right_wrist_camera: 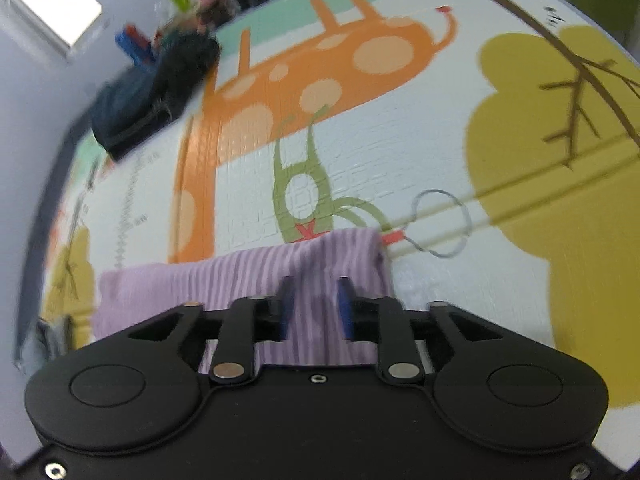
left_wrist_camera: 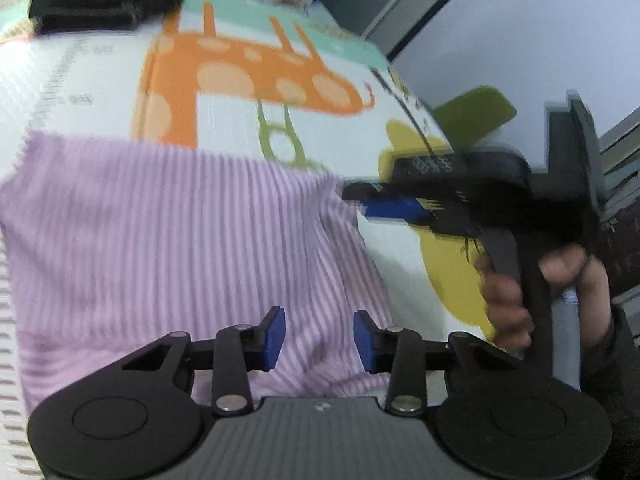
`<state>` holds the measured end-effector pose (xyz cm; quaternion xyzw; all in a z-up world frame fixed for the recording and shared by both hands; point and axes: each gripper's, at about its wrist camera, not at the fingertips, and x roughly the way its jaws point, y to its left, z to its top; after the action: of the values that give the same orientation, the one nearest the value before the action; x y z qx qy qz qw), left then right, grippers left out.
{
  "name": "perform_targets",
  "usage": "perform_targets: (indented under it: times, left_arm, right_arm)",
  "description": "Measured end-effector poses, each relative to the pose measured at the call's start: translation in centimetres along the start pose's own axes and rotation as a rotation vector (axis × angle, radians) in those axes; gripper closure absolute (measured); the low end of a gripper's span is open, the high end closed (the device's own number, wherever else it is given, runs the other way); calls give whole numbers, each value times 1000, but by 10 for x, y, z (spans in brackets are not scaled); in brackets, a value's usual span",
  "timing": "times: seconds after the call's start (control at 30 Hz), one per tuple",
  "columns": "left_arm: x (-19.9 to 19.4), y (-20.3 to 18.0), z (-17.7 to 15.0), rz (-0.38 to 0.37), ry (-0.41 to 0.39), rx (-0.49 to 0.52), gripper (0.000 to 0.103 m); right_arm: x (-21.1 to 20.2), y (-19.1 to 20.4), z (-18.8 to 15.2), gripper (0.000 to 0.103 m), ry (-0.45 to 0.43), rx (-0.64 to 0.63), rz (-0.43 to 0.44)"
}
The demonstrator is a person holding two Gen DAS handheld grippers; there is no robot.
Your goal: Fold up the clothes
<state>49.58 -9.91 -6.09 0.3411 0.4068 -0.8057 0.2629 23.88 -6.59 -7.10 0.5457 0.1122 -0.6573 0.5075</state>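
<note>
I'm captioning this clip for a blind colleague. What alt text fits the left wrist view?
A lilac striped garment lies on a play mat printed with an orange giraffe, beneath the left gripper, whose blue-padded fingers stand apart and empty. At right, a hand holds the right gripper; a dark garment sits at the mat's far edge.

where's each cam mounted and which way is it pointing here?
Left wrist: on the left gripper, looking down along its fingers at the purple striped garment on the play mat; the right gripper and the hand holding it show at right.
Right wrist: on the right gripper, facing down over the garment's far edge and the mat; only its own fingers show.
Shared: garment, mat with its orange giraffe, dark folded clothes.
</note>
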Motion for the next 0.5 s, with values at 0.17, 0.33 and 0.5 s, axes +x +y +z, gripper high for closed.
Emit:
perform_targets:
  times: [0.17,0.33,0.5]
  left_arm:
    - [-7,10,10,9,-33,-14,82]
    - [1,23,15,-4,-59,-67,89]
    - [13,29,10,18,-45,-78,94]
  right_arm:
    - [-23,-34,-23,70,-18,85,19]
    - [-23,-64,-57,70,32,184,57]
    - [-16,-82,-82,64,48,284,141]
